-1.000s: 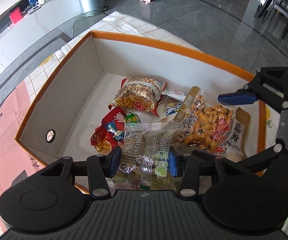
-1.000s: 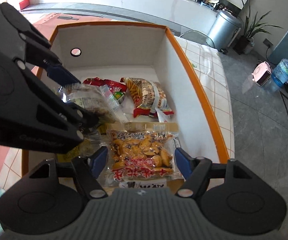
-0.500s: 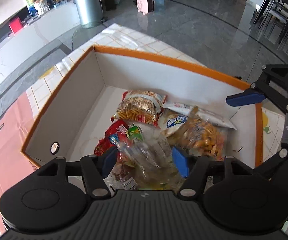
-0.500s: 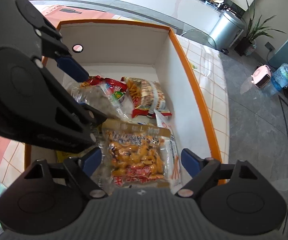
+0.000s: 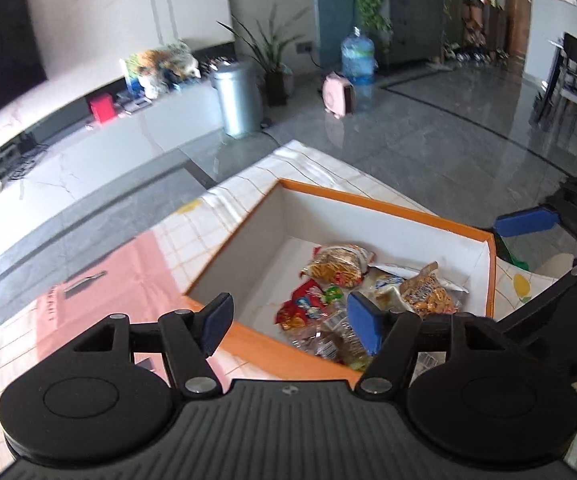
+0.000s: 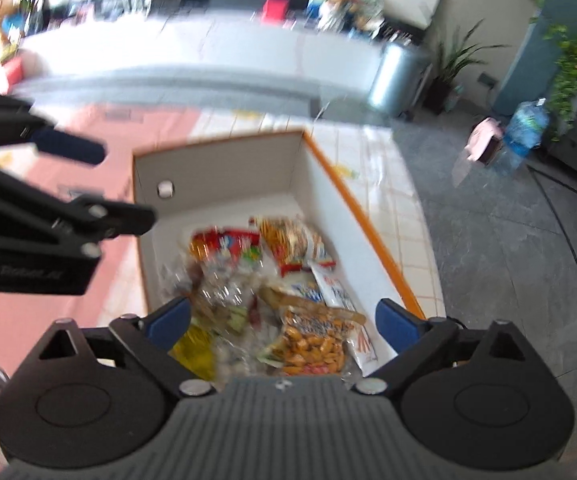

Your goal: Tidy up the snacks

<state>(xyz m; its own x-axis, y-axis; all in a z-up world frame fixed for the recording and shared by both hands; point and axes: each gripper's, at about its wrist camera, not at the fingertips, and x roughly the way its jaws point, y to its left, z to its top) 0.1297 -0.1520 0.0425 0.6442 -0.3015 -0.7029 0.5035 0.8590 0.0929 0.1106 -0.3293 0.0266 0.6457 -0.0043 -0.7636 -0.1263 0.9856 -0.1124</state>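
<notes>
— Where are the snack packets (image 5: pixel 372 296)?
— Heaped in the orange-rimmed box (image 5: pixel 384 206); left gripper (image 5: pixel 288 326) and right gripper (image 6: pixel 284 320) hover above, fingers spread, empty.
— Best next move?
— Probably rise straight, clearing the rim.

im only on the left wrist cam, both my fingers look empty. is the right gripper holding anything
Observer: No. The right gripper is open over the box, nothing between its fingers.
Operator: theres a clear packet half hidden behind my right finger, anything under it
Observer: A yellow packet lies at the near wall, beside the clear packet.
Operator: and past the orange cracker bag
Observer: A white stick-snack packet lies between the orange cracker bag and the box's right wall.
</notes>
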